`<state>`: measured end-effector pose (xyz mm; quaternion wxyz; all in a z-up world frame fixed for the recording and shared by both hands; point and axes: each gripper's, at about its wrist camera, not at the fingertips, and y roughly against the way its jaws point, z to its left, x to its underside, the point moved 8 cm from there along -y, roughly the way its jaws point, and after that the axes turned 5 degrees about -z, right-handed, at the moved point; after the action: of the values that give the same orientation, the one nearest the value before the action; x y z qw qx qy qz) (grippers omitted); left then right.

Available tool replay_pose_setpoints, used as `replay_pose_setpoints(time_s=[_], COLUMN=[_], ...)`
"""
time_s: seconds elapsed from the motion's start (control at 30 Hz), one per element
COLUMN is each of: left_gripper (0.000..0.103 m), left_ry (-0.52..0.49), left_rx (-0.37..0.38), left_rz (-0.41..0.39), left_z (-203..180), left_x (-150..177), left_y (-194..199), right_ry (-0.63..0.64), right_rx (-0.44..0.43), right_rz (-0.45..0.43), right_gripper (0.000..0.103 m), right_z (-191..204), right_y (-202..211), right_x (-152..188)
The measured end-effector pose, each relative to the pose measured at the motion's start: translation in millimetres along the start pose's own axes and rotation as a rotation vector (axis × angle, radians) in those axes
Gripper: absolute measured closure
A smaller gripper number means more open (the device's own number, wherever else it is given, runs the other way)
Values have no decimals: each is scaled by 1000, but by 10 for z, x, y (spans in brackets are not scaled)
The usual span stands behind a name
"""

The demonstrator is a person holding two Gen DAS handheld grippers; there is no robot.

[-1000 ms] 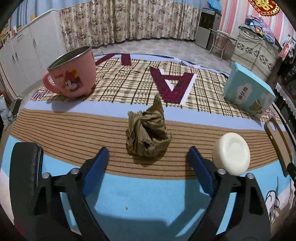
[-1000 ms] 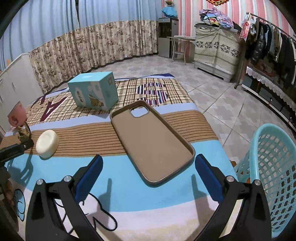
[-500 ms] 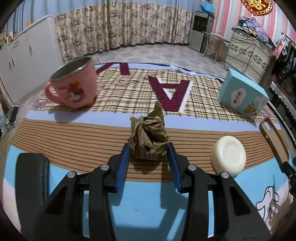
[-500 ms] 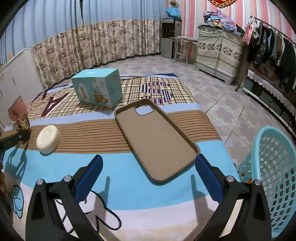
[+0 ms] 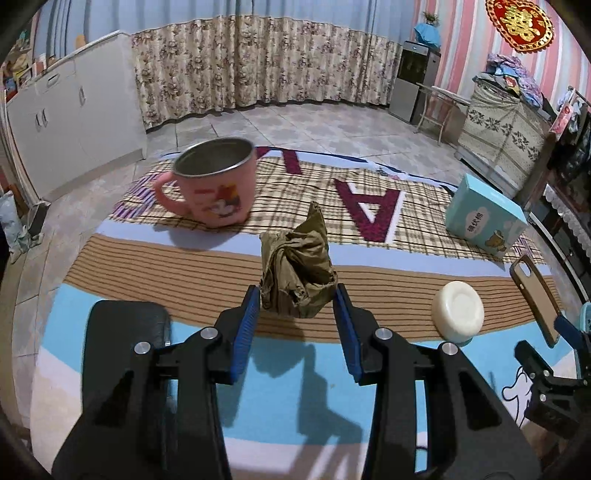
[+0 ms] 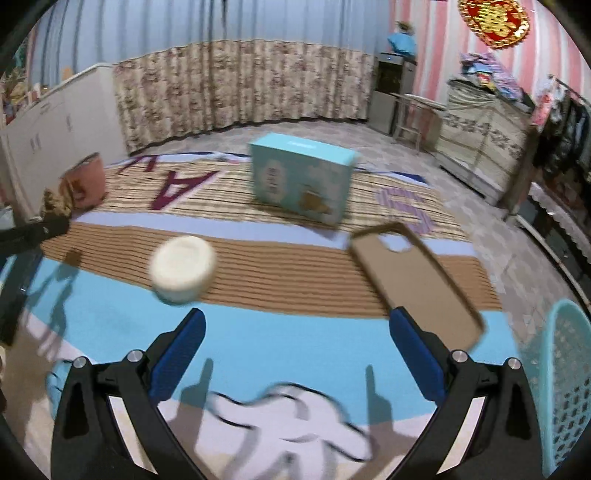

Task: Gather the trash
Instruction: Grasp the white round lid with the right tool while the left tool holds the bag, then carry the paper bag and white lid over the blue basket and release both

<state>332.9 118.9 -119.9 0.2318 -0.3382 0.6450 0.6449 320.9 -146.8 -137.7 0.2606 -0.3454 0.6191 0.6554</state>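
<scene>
- Clamping crumpled brown paper wad (image 5: pixel 297 271) between left gripper (image 5: pixel 295 301) pads, above the mat's (image 5: pixel 207 373) brown stripes; loose folds may slip out.
- Right gripper (image 6: pixel 295 332) spread wide, empty; basket (image 6: pixel 565 387) beyond the mat's right edge, so the carry is long.

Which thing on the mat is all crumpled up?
The brown paper wad, pinched in the left gripper. The cup, box, white puck and phone case all keep smooth, whole shapes.

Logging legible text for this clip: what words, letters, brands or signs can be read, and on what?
"A": large letter woven into the mat.
"S": purple letter on the mat, right wrist view.
"德优棉", roughly: cloud label on the teal box; small, uncertain.
Red wall ornament: gold character, not clearly readable.
Pink mug: cartoon only, blurred.
</scene>
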Motion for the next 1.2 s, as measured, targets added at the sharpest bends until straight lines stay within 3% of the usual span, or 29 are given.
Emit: replay_pose_setpoints(time_s=[0.3,0.7,0.97,1.2], left_gripper=[63,63,63,63], left_ry=[13,19,9,4], left_rx=[-40,-25,4,1], left_rz=[6,-1,-16,-21], left_z=[307,402,299,273], left_x=[32,23,-9,-22], left_y=[57,139,198,206], right_ry=[115,132,126,114], right_rx=[-19,-8,-79,-74], right_rz=[23,109,105,59], right_gripper=[6,7,40,42], right_z=[612,745,818,764], right_y=[-214,-535,-501,-402], right_x=[-95,-51,-41,-100])
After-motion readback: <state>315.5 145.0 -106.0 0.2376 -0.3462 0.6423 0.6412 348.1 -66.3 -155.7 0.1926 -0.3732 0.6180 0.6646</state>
